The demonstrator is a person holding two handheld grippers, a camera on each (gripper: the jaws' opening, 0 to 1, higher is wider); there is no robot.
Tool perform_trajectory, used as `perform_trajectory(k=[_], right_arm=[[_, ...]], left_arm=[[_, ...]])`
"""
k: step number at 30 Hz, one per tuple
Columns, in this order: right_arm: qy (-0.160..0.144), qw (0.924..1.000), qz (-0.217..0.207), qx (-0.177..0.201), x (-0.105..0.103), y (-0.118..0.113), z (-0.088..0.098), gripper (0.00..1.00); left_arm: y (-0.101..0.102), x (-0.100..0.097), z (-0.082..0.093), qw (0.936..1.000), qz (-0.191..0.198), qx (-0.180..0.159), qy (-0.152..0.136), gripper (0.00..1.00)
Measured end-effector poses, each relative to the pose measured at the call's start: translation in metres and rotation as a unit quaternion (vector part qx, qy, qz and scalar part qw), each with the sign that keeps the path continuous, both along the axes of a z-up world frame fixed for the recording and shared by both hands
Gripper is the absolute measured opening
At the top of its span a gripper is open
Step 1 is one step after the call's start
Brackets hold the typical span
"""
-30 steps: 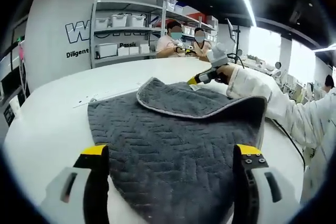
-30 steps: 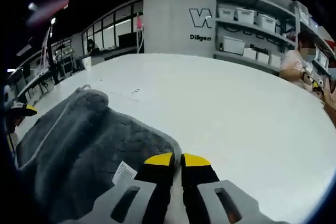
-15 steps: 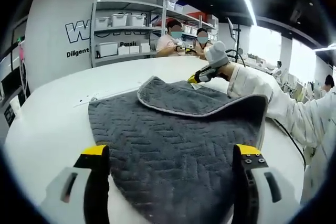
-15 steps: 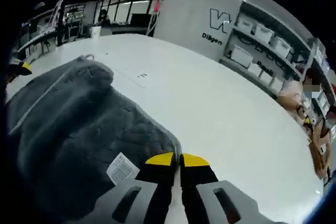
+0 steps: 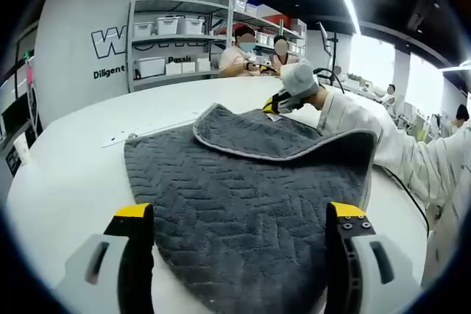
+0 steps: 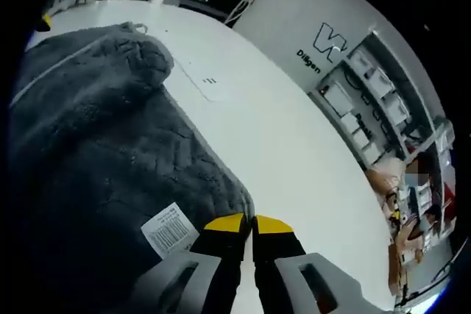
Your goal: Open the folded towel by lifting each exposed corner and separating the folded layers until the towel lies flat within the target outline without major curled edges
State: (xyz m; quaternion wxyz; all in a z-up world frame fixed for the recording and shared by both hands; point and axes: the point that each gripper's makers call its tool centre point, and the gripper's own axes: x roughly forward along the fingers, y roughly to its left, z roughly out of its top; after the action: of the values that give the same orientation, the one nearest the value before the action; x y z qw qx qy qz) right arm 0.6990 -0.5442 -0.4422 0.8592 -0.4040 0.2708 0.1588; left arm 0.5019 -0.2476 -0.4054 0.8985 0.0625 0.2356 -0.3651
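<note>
The dark grey towel (image 5: 250,182) lies on the white table (image 5: 66,174), a folded-over layer with a pale hem on its far part. The left gripper (image 5: 239,218) hangs over the near edge, jaws wide apart — nothing between them. The right gripper (image 6: 248,224), jaws pressed together, pinches the towel's far corner just beside a white barcode label (image 6: 171,229) — lifted off the table.
</note>
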Motion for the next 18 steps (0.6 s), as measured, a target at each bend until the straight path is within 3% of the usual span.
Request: perform_trajectory(k=[3,8,14,18], right_arm=[[-0.005,0.9988,0.016,-0.047,-0.0002,0.0001,0.0002,0.0],[-0.011,0.9892,0.042,-0.14,-0.0019,0.0031,-0.0008,0.0],[-0.018,0.9898,0.039,-0.136,-0.0024,0.0025,-0.0006,0.0],[-0.016,0.9963,0.026,-0.08,-0.0025,0.0007,-0.0001,0.0]], left_arm=[[0.0002,0.0003,0.0002,1.0,0.0,0.0,0.0,0.95],[0.0005,-0.0002,-0.0003,1.0,0.001,0.0,0.0,0.95],[-0.001,-0.0013,-0.0021,1.0,-0.003,0.003,0.002,0.95],[-0.0005,-0.0012,-0.0037,1.0,-0.002,0.004,0.005,0.95]])
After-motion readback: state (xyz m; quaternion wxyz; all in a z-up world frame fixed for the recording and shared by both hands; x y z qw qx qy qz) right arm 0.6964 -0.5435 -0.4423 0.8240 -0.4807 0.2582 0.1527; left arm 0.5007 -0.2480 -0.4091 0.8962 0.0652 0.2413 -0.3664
